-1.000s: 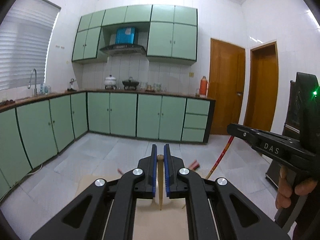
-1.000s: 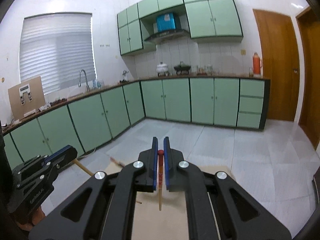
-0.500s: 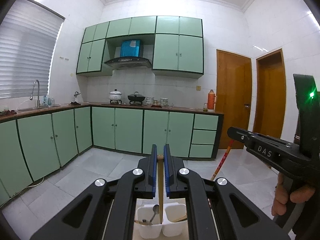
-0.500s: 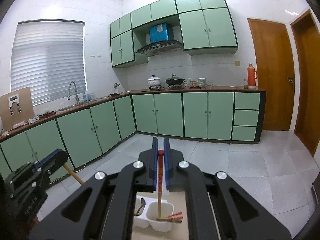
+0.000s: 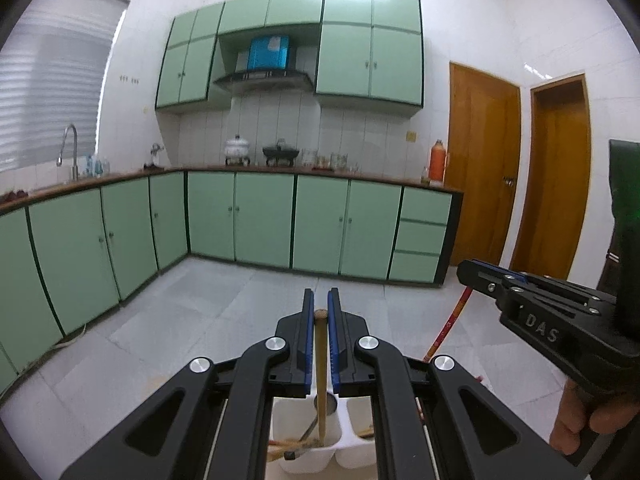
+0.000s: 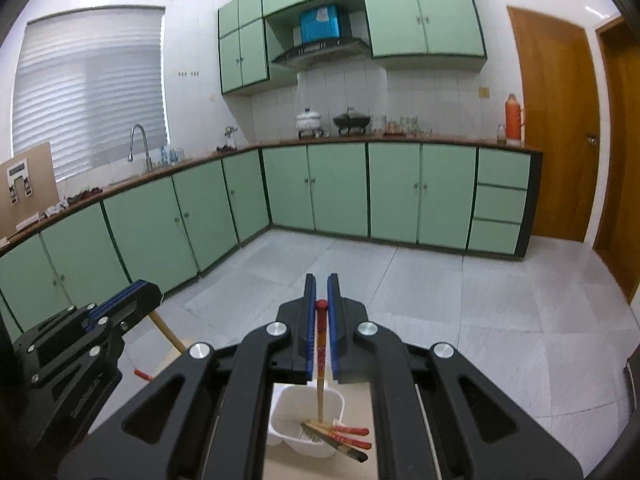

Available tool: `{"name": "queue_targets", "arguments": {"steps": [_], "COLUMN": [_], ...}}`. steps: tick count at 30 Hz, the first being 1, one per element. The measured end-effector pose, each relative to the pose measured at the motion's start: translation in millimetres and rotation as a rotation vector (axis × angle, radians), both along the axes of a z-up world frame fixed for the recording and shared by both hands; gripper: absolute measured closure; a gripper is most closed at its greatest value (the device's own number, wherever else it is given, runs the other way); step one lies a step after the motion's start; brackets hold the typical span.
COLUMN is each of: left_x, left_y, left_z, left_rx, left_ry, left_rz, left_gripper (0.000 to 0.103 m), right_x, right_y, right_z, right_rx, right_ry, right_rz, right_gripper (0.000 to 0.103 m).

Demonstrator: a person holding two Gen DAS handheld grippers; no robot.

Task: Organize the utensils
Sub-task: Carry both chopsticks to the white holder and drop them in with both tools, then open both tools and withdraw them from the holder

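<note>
My left gripper [image 5: 321,296] is shut on a plain wooden chopstick [image 5: 320,344]. The stick hangs down into the left compartment of a white two-part holder [image 5: 280,432], where a spoon [image 5: 308,434] and other wooden sticks lie. My right gripper [image 6: 321,280] is shut on a red-topped chopstick [image 6: 321,344]. Its lower end dips into a holder compartment [image 6: 280,420] that has several red-ended chopsticks [image 6: 346,436] in it. Each gripper shows in the other's view: the right gripper [image 5: 476,270] with its red chopstick [image 5: 448,328], the left gripper [image 6: 146,290] with its wooden stick [image 6: 168,334].
The holder stands on a tan table top [image 6: 256,468], mostly hidden by the gripper bodies. A small red piece [image 6: 142,374] lies to the left. A person's hand [image 5: 576,428] grips the right handle. Beyond are grey floor tiles, green cabinets [image 5: 260,220] and wooden doors [image 5: 480,168].
Both grippers have moved forward and down over the table, still shut on their chopsticks. The white holder came into view and now sits close under the fingers, with the stick ends inside it.
</note>
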State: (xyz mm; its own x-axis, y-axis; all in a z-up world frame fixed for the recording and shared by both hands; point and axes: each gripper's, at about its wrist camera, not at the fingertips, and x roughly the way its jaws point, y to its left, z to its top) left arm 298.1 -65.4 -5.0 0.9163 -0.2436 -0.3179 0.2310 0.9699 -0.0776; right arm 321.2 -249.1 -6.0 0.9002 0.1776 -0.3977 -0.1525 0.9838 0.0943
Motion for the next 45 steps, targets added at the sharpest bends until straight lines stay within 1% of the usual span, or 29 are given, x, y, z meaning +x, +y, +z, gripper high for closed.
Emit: {"name": "queue_targets", "arguments": {"steps": [5,8,9,10,11,12,13,14,15,17,18,19,20,21,22,24,28,30,32,34,37,40,42,45], "left_x": [7.6,8.6,8.7,7.4,5.5,3.6,3.3,0.6,-2.6,-9.9,-13.1,-19.3,-21.7,-27.5,-33.4,-43.5,-66.0,-76.7,-89.9,-100.8,-117.6,-137.7,-147.9,-161.8], "left_y": [7.6,8.0,8.2,8.8,9.6,10.4,10.7,12.0,13.3,15.7,16.7,19.0,20.4,22.6,24.9,29.0,34.5,35.8,37.1,37.9,39.5,40.8,42.6,43.6], "left_z": [-17.4,-26.2,-27.5,-28.1,-27.6,-26.2,-24.6,-21.9,-19.0,-13.3,-11.5,-8.5,-6.6,-4.3,-2.2,0.3,1.8,2.3,1.3,-0.5,-2.4,-3.6,-3.1,0.0], "left_rx": [-0.005,0.002,0.003,0.002,-0.001,-0.004,-0.007,-0.010,-0.013,-0.013,-0.012,-0.012,-0.012,-0.012,-0.013,-0.012,-0.005,0.006,0.022,0.031,0.040,0.045,0.046,0.050], "left_ry": [0.050,0.076,0.080,0.079,0.078,0.077,0.074,0.067,0.059,0.044,0.038,0.029,0.023,0.016,0.009,0.006,0.011,0.008,0.012,0.021,0.039,0.051,0.051,0.049], "left_rz": [0.006,0.004,0.005,0.007,0.007,0.005,0.005,0.009,0.010,0.012,0.014,0.021,0.024,0.028,0.034,0.048,0.060,0.068,0.075,0.067,0.066,0.052,0.051,0.054], "left_gripper": [0.097,0.096,0.096,0.096,0.095,0.090,0.087,0.079,0.075,0.071,0.066,0.063,0.058,0.054,0.052,0.043,0.036,0.029,0.026,0.024,0.018,0.014,0.009,0.007], "right_x": [-2.4,-2.8,-3.9,-6.0,-9.5,-12.9,-16.1,-20.9,-24.5,-34.4,-40.3,-43.9,-51.8,-56.9,-64.0,-78.0,-105.5,-119.9,-133.4,-142.5,-159.3,-175.1,-183.6,-194.4], "right_y": [-1.0,-1.5,-2.2,-3.6,-5.9,-8.6,-11.1,-13.8,-16.2,-22.2,-25.3,-28.1,-30.8,-33.9,-36.7,-42.1,-46.4,-46.7,-47.2,-47.5,-45.4,-39.6,-34.2,-26.2], "right_z": [-19.6,-25.9,-26.2,-26.3,-25.1,-23.1,-21.6,-17.9,-15.7,-8.5,-5.9,-3.3,-0.9,-0.1,1.0,0.6,-3.9,-7.7,-11.9,-15.3,-20.8,-22.6,-22.9,-21.5], "right_rx": [0.026,0.040,0.046,0.055,0.065,0.073,0.078,0.089,0.095,0.106,0.109,0.110,0.111,0.112,0.112,0.106,0.088,0.073,0.073,0.082,0.098,0.072,0.064,0.049], "right_ry": [0.042,0.063,0.065,0.064,0.057,0.048,0.040,0.027,0.020,-0.006,-0.017,-0.024,-0.035,-0.041,-0.047,-0.055,-0.057,-0.050,-0.041,-0.026,-0.004,0.002,0.008,0.020], "right_rz": [0.011,0.011,0.008,0.007,0.000,-0.007,-0.011,-0.018,-0.024,-0.037,-0.043,-0.052,-0.069,-0.076,-0.082,-0.098,-0.109,-0.113,-0.112,-0.111,-0.101,-0.100,-0.089,-0.073], "right_gripper": [0.096,0.094,0.088,0.085,0.078,0.074,0.072,0.067,0.062,0.058,0.050,0.046,0.041,0.040,0.038,0.031,0.021,0.015,0.013,0.012,0.008,0.006,0.006,0.005]}}
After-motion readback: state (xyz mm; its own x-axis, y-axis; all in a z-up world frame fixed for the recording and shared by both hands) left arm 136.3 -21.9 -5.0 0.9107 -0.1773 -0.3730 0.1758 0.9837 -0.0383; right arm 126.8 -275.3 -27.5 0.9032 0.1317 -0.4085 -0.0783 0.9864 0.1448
